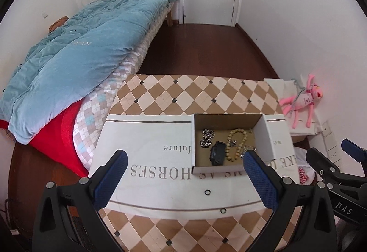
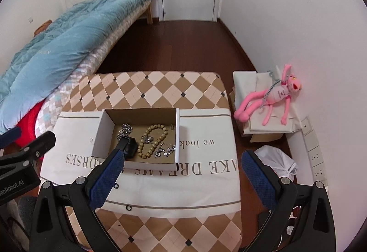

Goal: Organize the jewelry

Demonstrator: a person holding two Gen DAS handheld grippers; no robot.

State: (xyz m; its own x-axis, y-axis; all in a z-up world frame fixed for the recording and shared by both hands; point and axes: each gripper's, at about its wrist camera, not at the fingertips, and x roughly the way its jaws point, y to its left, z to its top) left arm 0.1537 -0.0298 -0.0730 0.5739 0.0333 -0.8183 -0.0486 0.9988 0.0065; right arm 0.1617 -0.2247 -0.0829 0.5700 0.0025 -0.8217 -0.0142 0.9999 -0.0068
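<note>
An open cardboard box (image 1: 268, 137) (image 2: 101, 135) stands on a white printed cloth on the table. Inside lie a wooden bead bracelet (image 1: 236, 143) (image 2: 153, 140), a silver chain (image 1: 207, 136) (image 2: 125, 130), a black watch (image 1: 216, 153) (image 2: 132, 148) and silver trinkets (image 2: 165, 150). Two small rings (image 1: 207, 192) (image 1: 222, 210) lie on the cloth in front of the box. My left gripper (image 1: 183, 164) hovers open before the box, nothing between its fingers. My right gripper (image 2: 183, 164) is open too, off the box's near right corner, and holds nothing.
The table (image 1: 174, 93) has a checkered cover. A bed with a blue quilt (image 1: 75, 57) and a red pillow (image 1: 59, 137) stands to the left. A pink plush toy (image 2: 273, 97) lies on boxes at the right wall, with a white plastic bag (image 2: 275, 161) and wall sockets (image 2: 315, 155) nearby.
</note>
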